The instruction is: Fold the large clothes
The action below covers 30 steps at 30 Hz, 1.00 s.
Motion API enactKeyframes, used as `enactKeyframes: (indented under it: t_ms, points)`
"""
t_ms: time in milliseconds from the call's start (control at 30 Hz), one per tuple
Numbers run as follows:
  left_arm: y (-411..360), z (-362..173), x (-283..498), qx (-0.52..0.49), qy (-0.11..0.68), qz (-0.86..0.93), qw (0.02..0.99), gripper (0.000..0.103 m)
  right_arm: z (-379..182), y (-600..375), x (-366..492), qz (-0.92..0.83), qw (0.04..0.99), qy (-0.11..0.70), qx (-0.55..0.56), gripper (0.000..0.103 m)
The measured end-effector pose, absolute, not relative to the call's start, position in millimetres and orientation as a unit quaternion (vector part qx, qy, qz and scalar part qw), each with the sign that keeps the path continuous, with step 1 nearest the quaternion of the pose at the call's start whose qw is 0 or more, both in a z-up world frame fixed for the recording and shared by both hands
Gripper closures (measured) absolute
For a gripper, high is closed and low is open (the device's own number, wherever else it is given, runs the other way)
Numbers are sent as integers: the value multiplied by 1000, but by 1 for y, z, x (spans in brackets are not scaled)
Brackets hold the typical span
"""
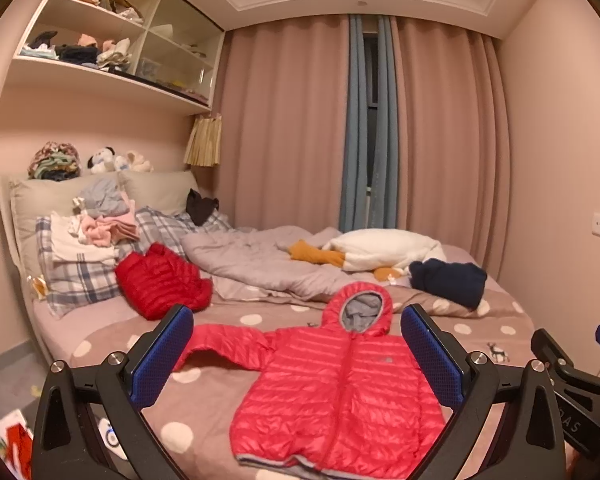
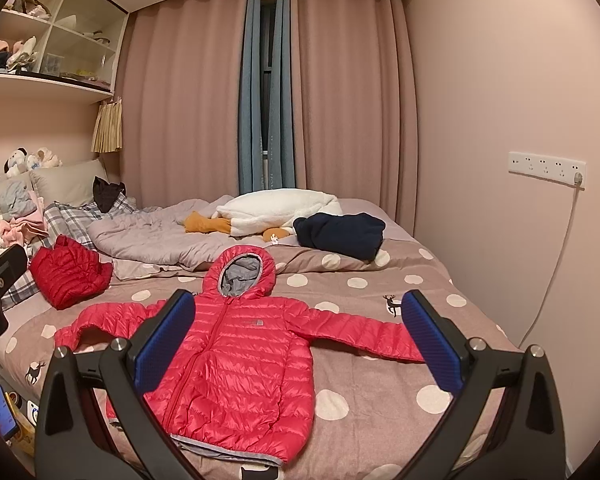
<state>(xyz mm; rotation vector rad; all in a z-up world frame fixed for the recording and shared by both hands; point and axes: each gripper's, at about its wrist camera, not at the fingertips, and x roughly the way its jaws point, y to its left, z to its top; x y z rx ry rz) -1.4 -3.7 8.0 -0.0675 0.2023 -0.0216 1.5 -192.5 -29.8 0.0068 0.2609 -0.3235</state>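
A pink-red puffer jacket (image 2: 236, 364) lies flat on the bed (image 2: 380, 364), front side up and zipped shut. It sits in the lower middle of both views. Its hood (image 2: 240, 272) points toward the curtains (image 2: 340, 92) at the top of the frame. In the right wrist view both sleeves stick out to the sides, one to the left and one to the right. The bed cover is brown-pink with big white dots and small deer on it.

The left hand-held gripper (image 1: 296, 356) hangs above the jacket with its two blue fingers spread wide, holding nothing. The right hand-held gripper (image 2: 296, 344) is spread wide too and holds nothing. It also shows at the right edge of the left wrist view.

A second red puffer jacket (image 1: 160, 284) lies bunched up on the left side of the bed, near the checked pillow (image 1: 80, 276). A folded dark blue garment (image 1: 448, 280) rests to the right, farther up the bed. Just behind it lies a white plush toy with orange feet (image 1: 380, 248), on a crumpled grey quilt (image 1: 252, 260). A heap of clothes (image 1: 100, 224) sits on the pillows at the left. Shelves (image 1: 112, 32) fill the upper left of the frame. A white socket strip (image 2: 546, 168) is on the right wall.
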Motion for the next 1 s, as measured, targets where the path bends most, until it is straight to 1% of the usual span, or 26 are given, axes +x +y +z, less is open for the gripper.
enactKeyframes:
  t_ms: [1000]
  points:
    - [-3, 3, -4, -33, 101, -15, 994, 1, -36, -194, 4, -167, 977, 133, 9, 0]
